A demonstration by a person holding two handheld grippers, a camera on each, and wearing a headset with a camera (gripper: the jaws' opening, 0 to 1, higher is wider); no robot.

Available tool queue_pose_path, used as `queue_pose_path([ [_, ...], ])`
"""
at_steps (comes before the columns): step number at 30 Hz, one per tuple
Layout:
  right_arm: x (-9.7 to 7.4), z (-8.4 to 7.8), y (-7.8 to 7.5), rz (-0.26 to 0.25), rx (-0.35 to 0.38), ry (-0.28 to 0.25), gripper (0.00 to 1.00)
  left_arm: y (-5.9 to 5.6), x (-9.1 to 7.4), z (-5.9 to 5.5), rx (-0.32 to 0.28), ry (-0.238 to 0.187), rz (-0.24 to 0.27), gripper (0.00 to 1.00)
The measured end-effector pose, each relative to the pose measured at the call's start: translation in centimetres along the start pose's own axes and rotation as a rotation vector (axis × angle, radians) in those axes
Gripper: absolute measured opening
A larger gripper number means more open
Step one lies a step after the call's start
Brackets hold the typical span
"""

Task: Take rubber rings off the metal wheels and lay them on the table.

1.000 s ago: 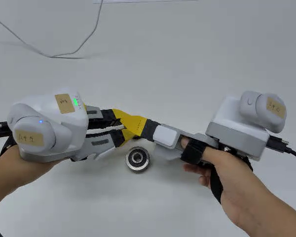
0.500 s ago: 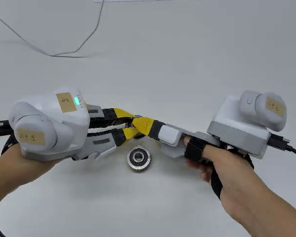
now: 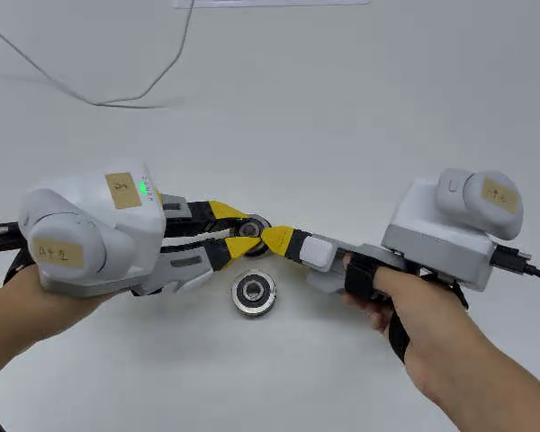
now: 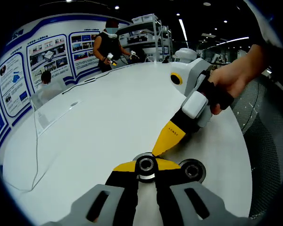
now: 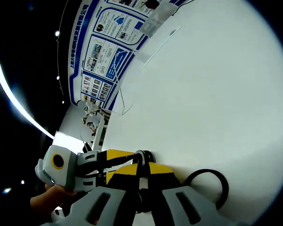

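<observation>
Left gripper view shows the left gripper [image 4: 146, 173] with its yellow-tipped jaws clamped on a metal wheel [image 4: 146, 165]. The wheel sits upright right between the tips, one tip on each side of it. The right gripper [image 4: 169, 138] comes in from beyond those jaws. Its own jaws are drawn together into one yellow wedge, and the point rests against the held wheel's far rim. Whether any rubber is pinched there I cannot tell.

In the head view the two sets of tips meet nose to nose, the left gripper [image 3: 237, 236] facing the right gripper [image 3: 276, 238], with the held wheel [image 3: 250, 225] at the junction. A second wheel [image 3: 253, 293] lies flat on the white table [image 3: 360, 117], just beside both sets of jaws on the person's side and touching neither. Its black rubber ring [image 3: 237, 294] is still on.
</observation>
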State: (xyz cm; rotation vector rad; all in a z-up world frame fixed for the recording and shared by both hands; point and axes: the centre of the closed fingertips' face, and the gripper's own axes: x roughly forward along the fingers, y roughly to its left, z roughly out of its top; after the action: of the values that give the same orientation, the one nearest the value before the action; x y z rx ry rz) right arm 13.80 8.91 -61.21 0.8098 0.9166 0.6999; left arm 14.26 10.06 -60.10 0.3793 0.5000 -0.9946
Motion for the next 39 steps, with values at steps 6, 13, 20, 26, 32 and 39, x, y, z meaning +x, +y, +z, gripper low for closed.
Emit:
queue_pose_path([
  [6, 0.0, 0.3, -0.4, -0.007, 0.011, -0.002, 0.05, 0.1, 0.0, -0.1, 0.001, 0.0, 0.0, 0.13],
  [13, -0.1, 0.6, -0.4, -0.015, -0.019, 0.005, 0.02, 0.1, 0.0, -0.1, 0.003, 0.0, -0.001, 0.13],
  [20, -0.2, 0.7, -0.6, -0.016, 0.024, 0.018, 0.02, 0.1, 0.0, -0.1, 0.004, 0.0, -0.001, 0.13],
  [26, -0.2, 0.5, -0.2, -0.014, 0.072, 0.011, 0.01, 0.1, 0.0, -0.2, 0.003, 0.001, 0.0, 0.13],
  [32, -0.3, 0.3, 0.4, 0.013, 0.17, 0.012, 0.0, 0.1, 0.0, -0.2, -0.006, 0.003, 0.001, 0.13],
  [39, -0.2, 0.3, 1.0, 0.028, 0.173, 0.014, 0.0, 0.1, -0.1, -0.3, -0.009, 0.0, 0.001, 0.13],
])
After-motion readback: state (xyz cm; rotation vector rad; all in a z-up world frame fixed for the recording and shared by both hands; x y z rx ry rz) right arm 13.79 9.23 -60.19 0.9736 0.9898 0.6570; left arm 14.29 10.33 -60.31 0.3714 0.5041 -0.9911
